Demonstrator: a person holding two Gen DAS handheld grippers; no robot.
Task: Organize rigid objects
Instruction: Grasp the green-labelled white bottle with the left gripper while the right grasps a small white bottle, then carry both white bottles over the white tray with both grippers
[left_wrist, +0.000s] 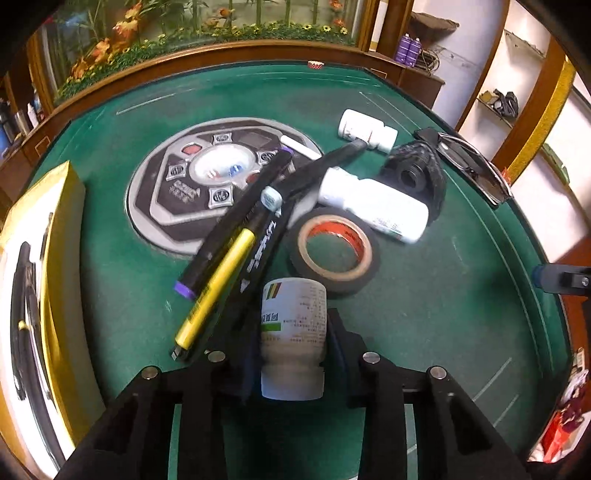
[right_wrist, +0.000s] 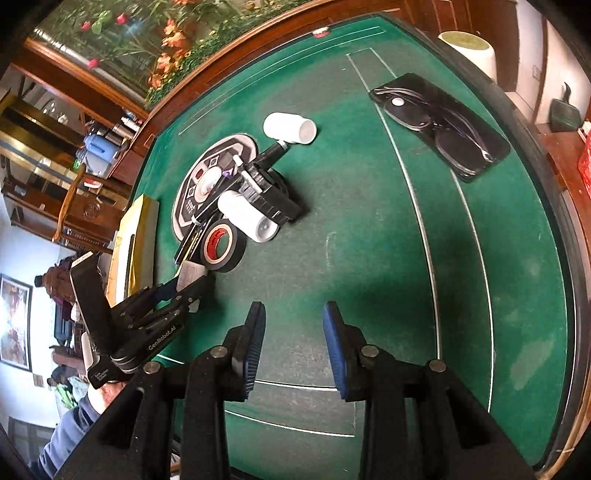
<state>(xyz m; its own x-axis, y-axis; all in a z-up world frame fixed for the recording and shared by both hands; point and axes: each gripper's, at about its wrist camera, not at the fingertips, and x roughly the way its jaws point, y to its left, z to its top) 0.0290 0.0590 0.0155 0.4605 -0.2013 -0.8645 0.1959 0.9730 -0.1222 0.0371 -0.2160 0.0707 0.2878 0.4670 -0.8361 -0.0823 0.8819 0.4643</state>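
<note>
White, label-wrapped plastic bottle (left_wrist: 293, 332) lies lengthwise, clamped in the left gripper (left_wrist: 293, 347); right gripper's (right_wrist: 293, 347) fingers stand apart, empty.

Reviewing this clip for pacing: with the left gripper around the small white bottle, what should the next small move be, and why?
Probably lift it straight up. The left gripper is shut on the small white bottle, which stands close against the markers and the tape roll; a sideways drag could knock them. The right gripper hangs open, with nothing between its pads.

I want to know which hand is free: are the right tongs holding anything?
No: the right tongs hover over bare green felt with nothing between their blue pads, while the left tongs grip a white bottle.
</note>
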